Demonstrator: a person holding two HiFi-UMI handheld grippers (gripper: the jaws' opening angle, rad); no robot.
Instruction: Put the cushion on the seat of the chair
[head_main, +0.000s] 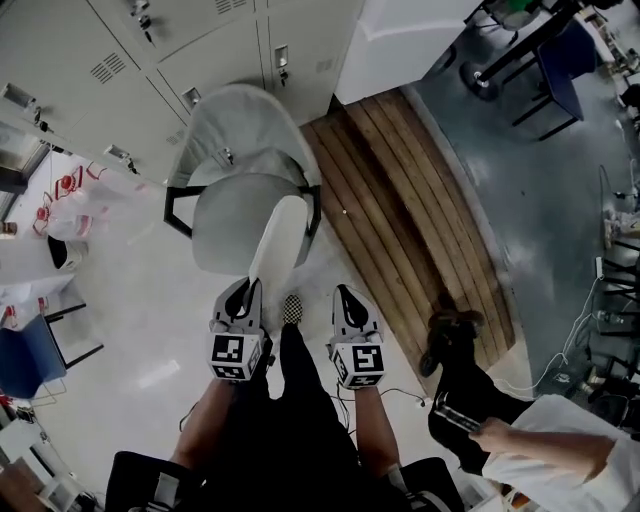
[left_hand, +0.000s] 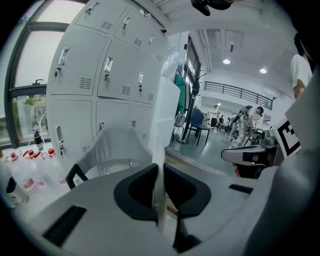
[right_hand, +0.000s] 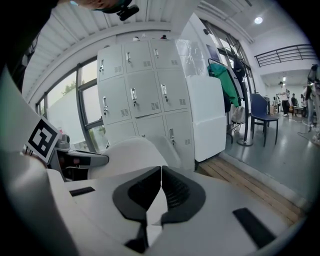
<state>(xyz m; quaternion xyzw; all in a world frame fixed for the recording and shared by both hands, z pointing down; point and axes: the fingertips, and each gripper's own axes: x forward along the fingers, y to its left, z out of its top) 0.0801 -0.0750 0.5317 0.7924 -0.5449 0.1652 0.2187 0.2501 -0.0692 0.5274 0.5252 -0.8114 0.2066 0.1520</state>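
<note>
The white cushion (head_main: 278, 240) hangs on edge above the front of the grey chair seat (head_main: 222, 225). The chair's pale backrest (head_main: 240, 125) stands towards the lockers. My left gripper (head_main: 243, 290) is shut on the cushion's near edge. In the left gripper view the cushion (left_hand: 160, 200) is a thin white strip pinched between the dark jaws of the left gripper (left_hand: 159, 172), with the chair (left_hand: 117, 142) ahead. My right gripper (head_main: 343, 293) is level with the left one and a little to the right of the cushion, apart from it. In its own view the right gripper (right_hand: 161, 172) has its jaws together.
Grey lockers (head_main: 200, 40) stand behind the chair. A wooden platform (head_main: 400, 200) runs along its right side. Another person (head_main: 540, 440) is at the lower right, with a dark shoe (head_main: 450, 335) on the platform edge. Plastic bags (head_main: 80, 200) and a blue chair (head_main: 25, 355) are at the left.
</note>
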